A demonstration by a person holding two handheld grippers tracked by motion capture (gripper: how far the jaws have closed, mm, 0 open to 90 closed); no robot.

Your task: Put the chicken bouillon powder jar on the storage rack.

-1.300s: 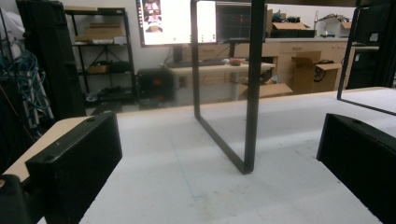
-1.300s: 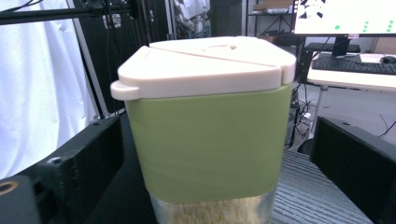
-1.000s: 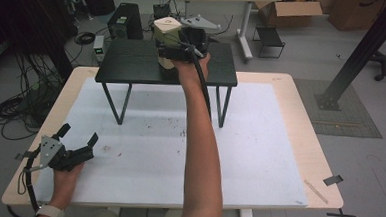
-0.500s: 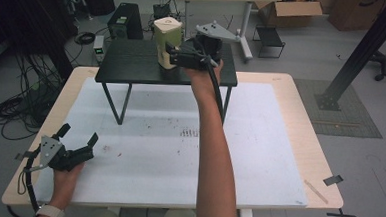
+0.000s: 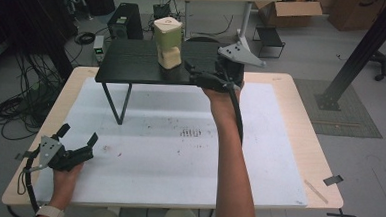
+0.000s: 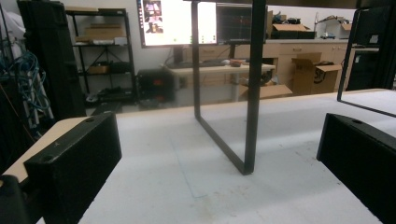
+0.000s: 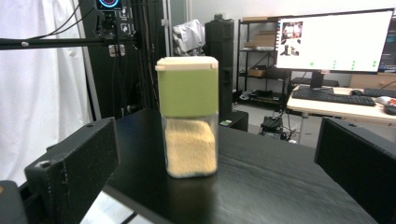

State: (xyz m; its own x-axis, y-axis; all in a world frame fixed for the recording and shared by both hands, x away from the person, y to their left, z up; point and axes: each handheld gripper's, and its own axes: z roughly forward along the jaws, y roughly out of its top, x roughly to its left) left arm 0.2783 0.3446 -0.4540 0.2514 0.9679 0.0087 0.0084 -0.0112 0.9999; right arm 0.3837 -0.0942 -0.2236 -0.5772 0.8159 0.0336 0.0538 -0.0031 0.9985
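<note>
On the black stand (image 5: 133,65) at the table's far edge: a jar (image 5: 167,42), upright, green upper part with a cream lid, clear lower part packed with pale grains. It stands alone on the stand's top, near the middle.

Right gripper (image 5: 199,75) at the stand's right front edge, arm stretched forward across the white mat (image 5: 178,153). Jaws wide apart, pointed left toward the jar, holding nothing. Clear gap between jaw tips and jar. Right gripper view: jar (image 7: 188,116) centred between the two black jaws, farther off on the dark top, touching neither. Grey three-cornered plate sits on top of the gripper; its cable trails back along the forearm.

Left gripper (image 5: 76,141) near the table's front left corner, low over the mat, held by the left hand (image 5: 65,174). Jaws spread wide, empty. Left gripper view: jaws frame one black leg (image 6: 250,88) of the stand, well apart from it, bare mat between.

Faint dark marks on the mat near the centre. Beyond the table: a monitor (image 7: 334,42) on a desk, shelving, cardboard boxes.
</note>
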